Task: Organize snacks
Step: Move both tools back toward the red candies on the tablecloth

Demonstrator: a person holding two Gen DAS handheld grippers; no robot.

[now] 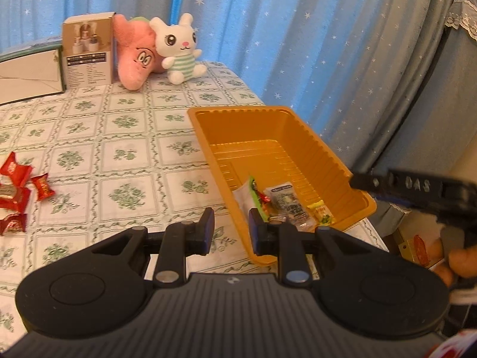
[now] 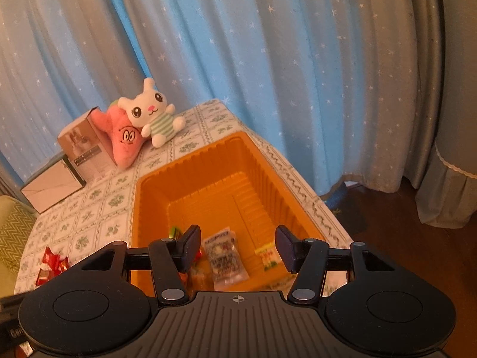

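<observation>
My right gripper (image 2: 237,249) stands with its jaws well apart and nothing between the pads; it hangs over the near end of the orange tray (image 2: 184,173). Straight ahead at twelve o'clock, between the jaw tips, a clear grey-printed packet (image 2: 225,258) lies flat on the tray floor. A small yellow sachet (image 2: 268,258) sits just beside it at about two o'clock, and a green-edged wrapper (image 2: 176,231) peeks out behind the left pad at ten o'clock.

My left gripper (image 1: 232,231) has its jaws only narrowly parted, and I see nothing pinched between them. It hovers over the tablecloth (image 1: 125,149) by the tray's near corner, the tray's contents at about one o'clock from it.

So I judge the job partly done: a handful of snacks is already in the tray. What is left is the cluster of red-wrapped candies (image 1: 15,197), well apart from the tray, out at nine o'clock in the left wrist view. I count about four, though the frame edge cuts them off. Both grippers are empty, so the next fetch would go that way.
</observation>
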